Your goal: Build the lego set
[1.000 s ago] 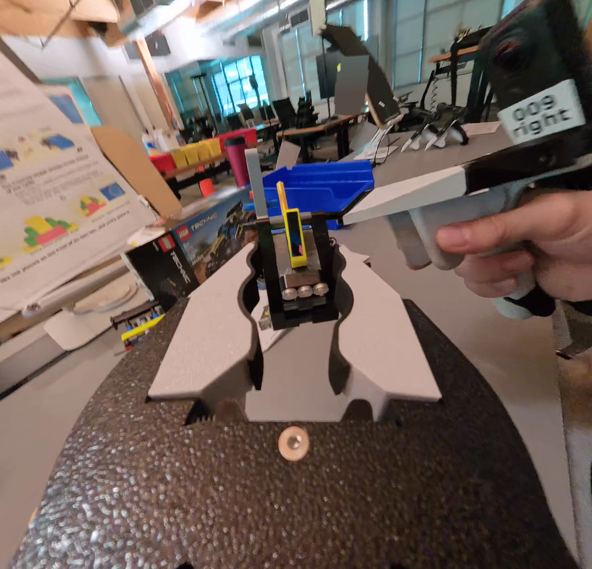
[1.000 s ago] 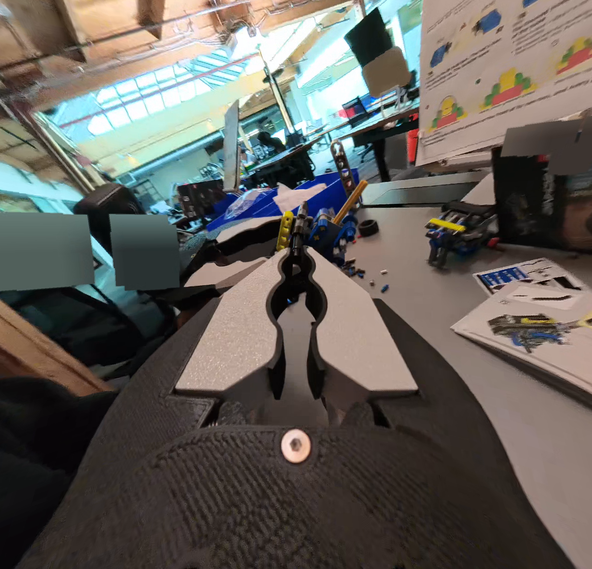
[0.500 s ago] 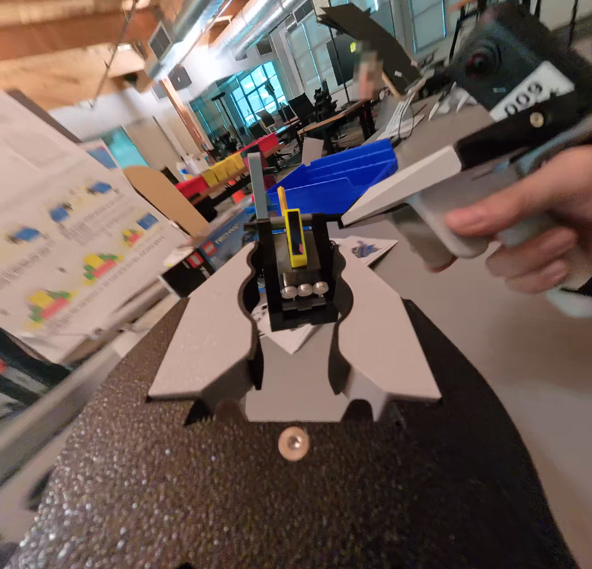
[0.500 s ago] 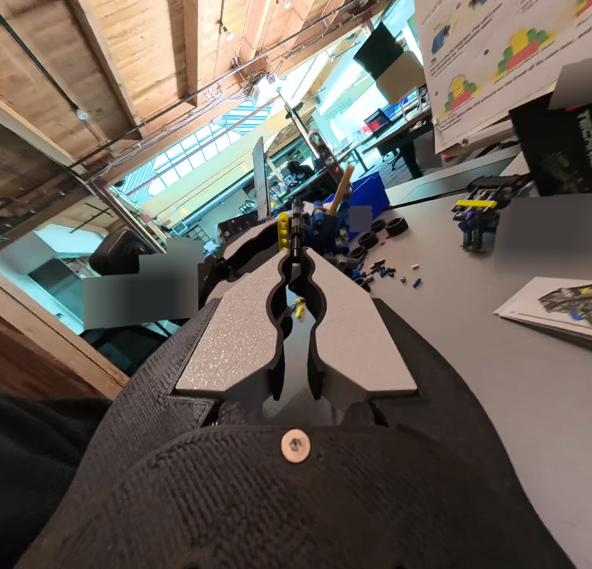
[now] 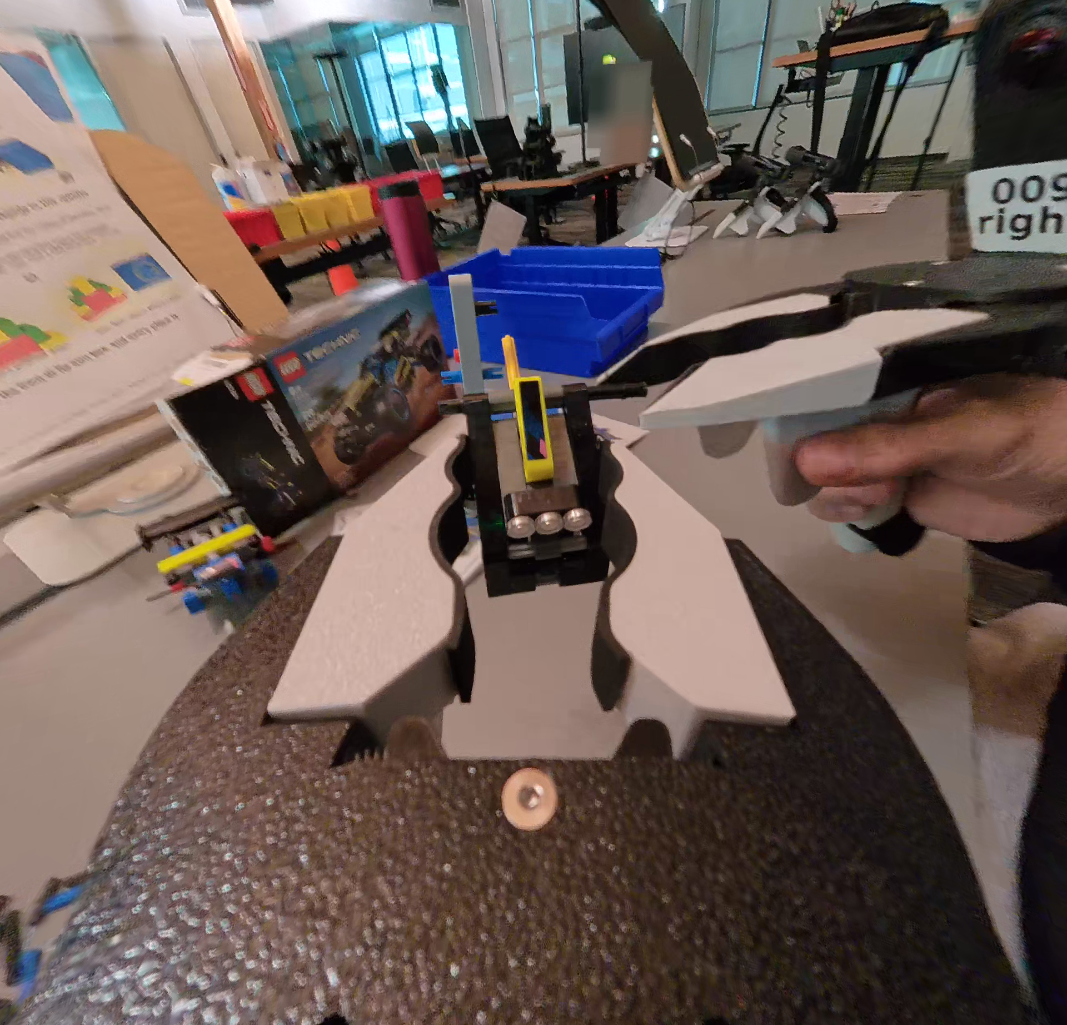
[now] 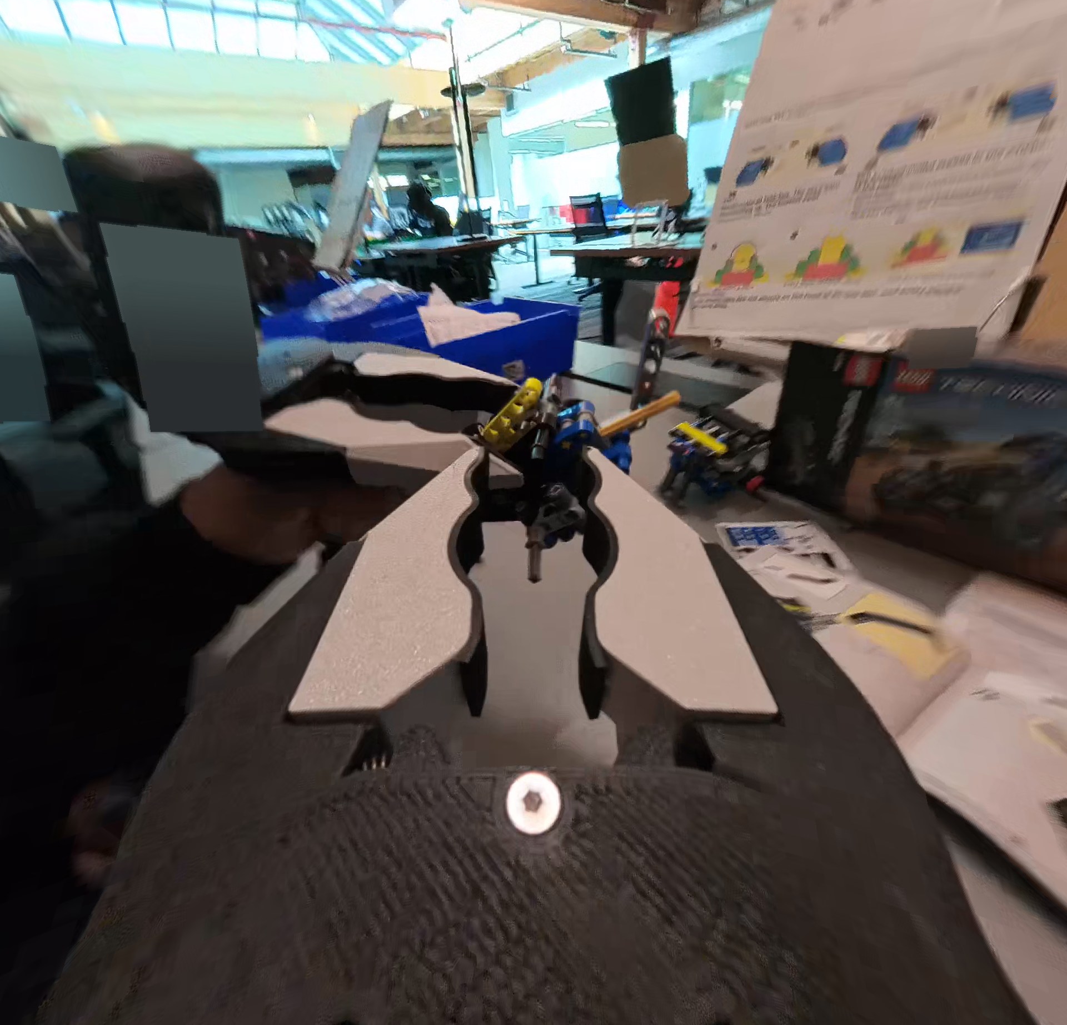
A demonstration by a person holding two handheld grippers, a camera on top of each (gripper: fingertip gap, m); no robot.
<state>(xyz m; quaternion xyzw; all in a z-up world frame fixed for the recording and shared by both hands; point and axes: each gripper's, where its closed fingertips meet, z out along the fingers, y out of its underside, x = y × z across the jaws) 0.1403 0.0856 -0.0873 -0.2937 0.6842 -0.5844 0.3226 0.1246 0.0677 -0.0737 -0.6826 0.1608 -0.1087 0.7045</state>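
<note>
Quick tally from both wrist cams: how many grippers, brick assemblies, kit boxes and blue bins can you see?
Grippers: 2 (left, right)
Brick assemblies: 2 (held one, loose one)
Kit boxes: 1
Blue bins: 1
Total: 6

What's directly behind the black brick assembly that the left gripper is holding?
Behind the black brick assembly in the left gripper sits a blue bin on the grey table. The bin's inside is hidden by its wall.
</note>
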